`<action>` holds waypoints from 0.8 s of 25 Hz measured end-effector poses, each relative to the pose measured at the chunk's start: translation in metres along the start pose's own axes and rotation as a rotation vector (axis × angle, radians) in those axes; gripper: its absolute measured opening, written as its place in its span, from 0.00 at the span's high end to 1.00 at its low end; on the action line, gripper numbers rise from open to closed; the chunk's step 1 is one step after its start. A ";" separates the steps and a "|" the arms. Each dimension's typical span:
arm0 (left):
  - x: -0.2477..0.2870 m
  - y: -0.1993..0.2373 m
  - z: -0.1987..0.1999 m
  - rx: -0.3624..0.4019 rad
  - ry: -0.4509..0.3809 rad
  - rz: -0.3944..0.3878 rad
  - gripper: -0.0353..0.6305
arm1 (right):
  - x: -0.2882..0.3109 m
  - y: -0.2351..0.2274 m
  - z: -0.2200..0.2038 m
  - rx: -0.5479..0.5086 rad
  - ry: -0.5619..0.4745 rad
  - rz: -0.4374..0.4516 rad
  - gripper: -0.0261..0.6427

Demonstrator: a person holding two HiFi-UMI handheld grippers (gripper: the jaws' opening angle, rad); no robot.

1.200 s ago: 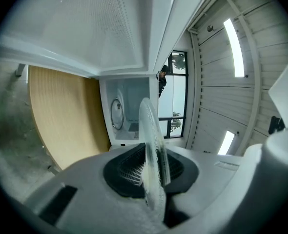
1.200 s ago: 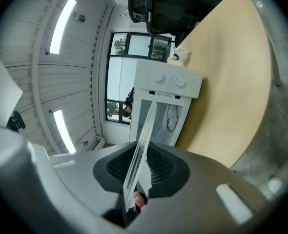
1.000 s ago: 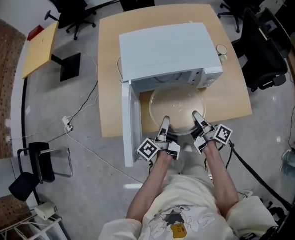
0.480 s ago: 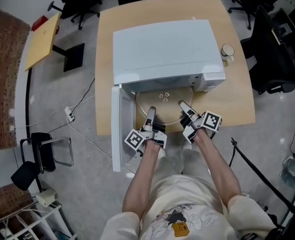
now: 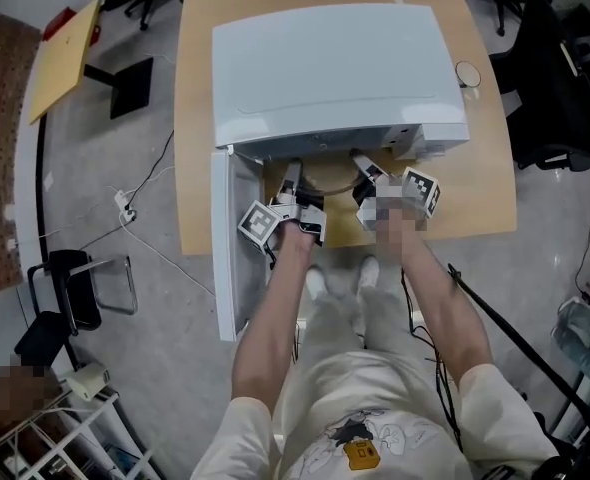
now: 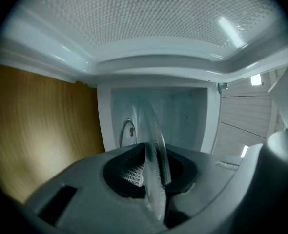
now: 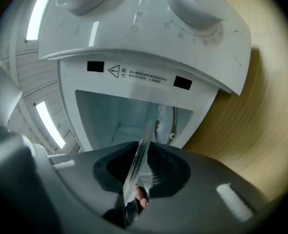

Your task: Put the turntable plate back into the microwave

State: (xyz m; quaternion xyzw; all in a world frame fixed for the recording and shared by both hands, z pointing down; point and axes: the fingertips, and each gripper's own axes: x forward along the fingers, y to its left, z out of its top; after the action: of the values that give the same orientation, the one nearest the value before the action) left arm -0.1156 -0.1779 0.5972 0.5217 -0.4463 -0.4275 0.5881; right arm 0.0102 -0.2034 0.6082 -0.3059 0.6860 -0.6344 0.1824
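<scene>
The clear glass turntable plate [image 5: 330, 181] lies level, mostly inside the open mouth of the white microwave [image 5: 330, 68]; only its near edge shows below the housing. My left gripper [image 5: 291, 175] is shut on the plate's left near rim, and my right gripper [image 5: 361, 162] holds the right near rim. In the left gripper view the rim [image 6: 154, 140] runs edge-on through the jaws of the left gripper [image 6: 153, 179] towards the cavity [image 6: 183, 116]. In the right gripper view the rim [image 7: 143, 145] sits in the right gripper [image 7: 136, 182], whose jaws are opening slightly.
The microwave door [image 5: 231, 248] hangs open to the left, past the front edge of the wooden table [image 5: 200, 118]. The knob panel [image 7: 149, 18] is on the microwave's right. A roller ring [image 7: 171, 126] lies on the cavity floor. Office chairs and cables surround the table.
Both grippers have carried the plate forward and down from in front of the microwave into its mouth. Most of the plate is now hidden under the housing.
</scene>
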 end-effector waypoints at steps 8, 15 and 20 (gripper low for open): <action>0.019 0.028 0.013 -0.005 -0.029 0.026 0.89 | 0.015 -0.024 0.010 -0.007 -0.021 -0.053 0.85; 0.032 0.029 0.023 -0.015 -0.047 0.038 0.89 | 0.004 -0.029 -0.018 0.085 0.029 -0.036 0.70; 0.036 0.031 0.023 -0.019 -0.044 0.041 0.89 | 0.005 -0.023 -0.040 0.140 0.032 0.050 0.68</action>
State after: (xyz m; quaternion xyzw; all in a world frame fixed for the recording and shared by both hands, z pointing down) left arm -0.1280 -0.2157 0.6320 0.4974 -0.4658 -0.4308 0.5917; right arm -0.0151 -0.1762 0.6362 -0.2650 0.6501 -0.6811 0.2081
